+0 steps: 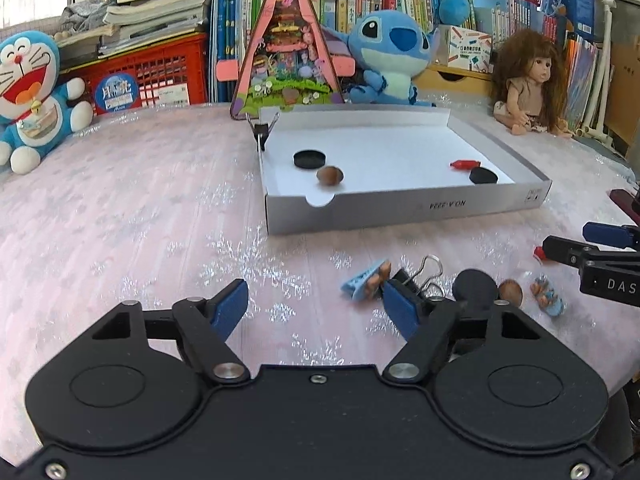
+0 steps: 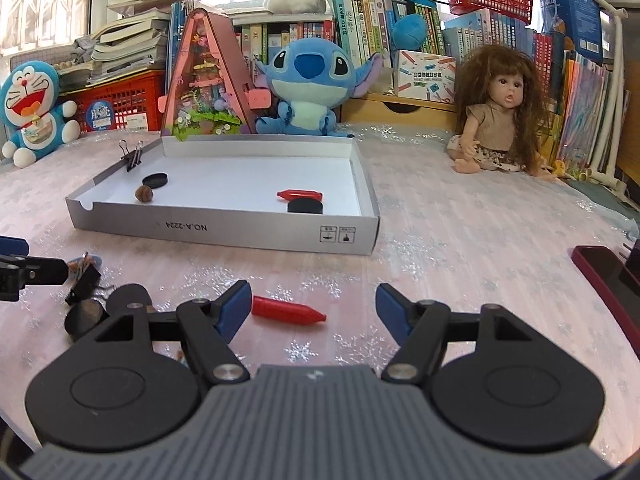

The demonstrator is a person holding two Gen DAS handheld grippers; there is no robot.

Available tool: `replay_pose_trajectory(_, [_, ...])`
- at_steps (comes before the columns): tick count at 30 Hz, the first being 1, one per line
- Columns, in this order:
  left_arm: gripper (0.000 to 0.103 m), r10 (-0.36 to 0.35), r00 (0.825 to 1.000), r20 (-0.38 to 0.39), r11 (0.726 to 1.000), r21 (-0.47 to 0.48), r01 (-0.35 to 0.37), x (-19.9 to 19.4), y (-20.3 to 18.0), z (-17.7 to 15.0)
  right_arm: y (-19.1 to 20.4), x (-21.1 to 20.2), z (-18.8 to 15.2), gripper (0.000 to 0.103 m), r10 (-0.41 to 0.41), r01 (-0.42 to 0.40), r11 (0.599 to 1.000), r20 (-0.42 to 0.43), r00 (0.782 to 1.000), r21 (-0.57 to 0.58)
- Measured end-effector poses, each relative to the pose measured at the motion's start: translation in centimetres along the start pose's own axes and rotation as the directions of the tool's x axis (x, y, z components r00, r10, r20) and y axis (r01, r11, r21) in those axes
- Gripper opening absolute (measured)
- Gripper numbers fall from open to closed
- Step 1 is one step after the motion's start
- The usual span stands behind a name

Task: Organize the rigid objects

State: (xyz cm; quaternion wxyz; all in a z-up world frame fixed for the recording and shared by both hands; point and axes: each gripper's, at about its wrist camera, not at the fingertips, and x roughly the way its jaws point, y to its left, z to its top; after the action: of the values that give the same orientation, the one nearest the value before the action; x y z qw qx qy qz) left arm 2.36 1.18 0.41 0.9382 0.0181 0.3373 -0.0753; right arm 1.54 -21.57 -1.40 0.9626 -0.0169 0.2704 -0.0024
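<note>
A shallow white box holds two black discs, a brown nut and a red crayon; a binder clip grips its rim. On the table lie a blue figurine, a binder clip, a black disc, a nut, a second figurine and a red crayon. My left gripper is open and empty, left of the loose pile. My right gripper is open around the crayon.
Plush toys, a pink triangular model house, a doll, red crates and bookshelves stand along the table's back edge. A dark red phone lies at the right edge.
</note>
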Motion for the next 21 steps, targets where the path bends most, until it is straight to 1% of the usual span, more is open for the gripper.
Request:
replay_pose_trajectory(2, [0.063, -0.003, 1.0, -0.013, 1.0, -0.006, 0.003, 0.3, 0.1, -0.1, 0.0, 0.1, -0.1, 0.079, -0.004, 0.004, 1.0, -0.003, 1.0, 0.0])
replay_pose_trajectory(4, [0.059, -0.006, 1.0, -0.022, 1.0, -0.012, 0.005, 0.6, 0.1, -0.2, 0.0, 0.1, -0.2, 0.079, -0.008, 0.008, 1.0, -0.005, 1.0, -0.001])
replay_pose_trajectory(7, [0.058, -0.003, 1.0, -0.016, 1.0, -0.008, 0.003, 0.9, 0.0, 0.0, 0.0, 0.3, -0.3, 0.079, -0.009, 0.009, 1.0, -0.01, 1.0, 0.002])
replay_pose_trajectory(12, [0.056, -0.018, 1.0, -0.012, 1.0, -0.009, 0.018, 1.6, -0.6, 0.5, 0.3, 0.5, -0.4, 0.079, 0.0, 0.0, 1.0, -0.017, 1.0, 0.003])
replay_pose_trajectory(17, [0.05, -0.021, 1.0, -0.005, 1.0, 0.002, 0.021, 2.3, -1.4, 1.0, 0.7, 0.7, -0.6, 0.079, 0.008, -0.008, 1.0, -0.023, 1.0, -0.003])
replay_pose_trajectory(21, [0.05, -0.028, 1.0, -0.004, 1.0, 0.0, 0.028, 2.7, -1.8, 1.3, 0.9, 0.8, -0.5, 0.079, 0.011, -0.011, 1.0, -0.024, 1.0, 0.006])
